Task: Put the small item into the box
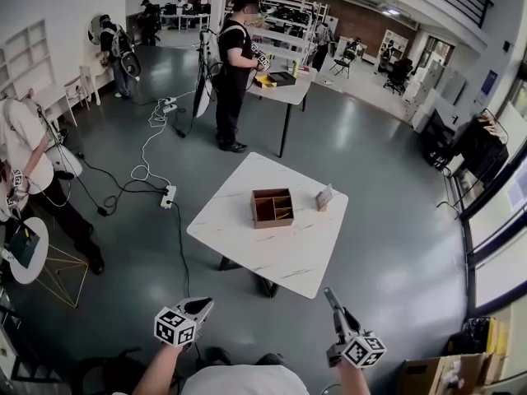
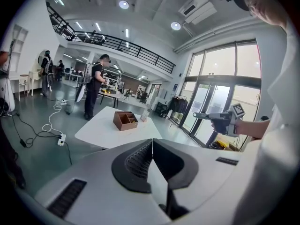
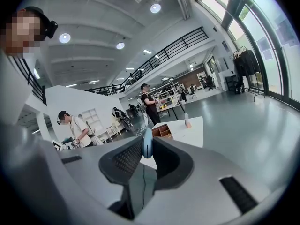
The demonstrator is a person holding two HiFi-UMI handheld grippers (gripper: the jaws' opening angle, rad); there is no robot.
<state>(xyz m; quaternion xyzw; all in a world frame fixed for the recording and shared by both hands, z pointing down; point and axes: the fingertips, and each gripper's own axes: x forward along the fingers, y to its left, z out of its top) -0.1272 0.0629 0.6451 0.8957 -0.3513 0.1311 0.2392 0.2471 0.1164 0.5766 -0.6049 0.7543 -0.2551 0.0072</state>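
Left tongs (image 2: 152, 141) closed empty, the right tongs (image 3: 147, 142) pinched a thin pale-blue piece (image 3: 147, 149), likely light and slippery, by its flat faces, the wooden box (image 1: 272, 207) at twelve o'clock.

The box (image 1: 272, 207) is brown, open-topped and divided into compartments. It stands upright near the middle of the white table (image 1: 280, 257), with something yellow in one right-hand compartment. The item (image 3: 147, 145) is small, thin and pale blue, held on edge between the closed jaws of the right gripper (image 1: 329, 295), well apart from the box.
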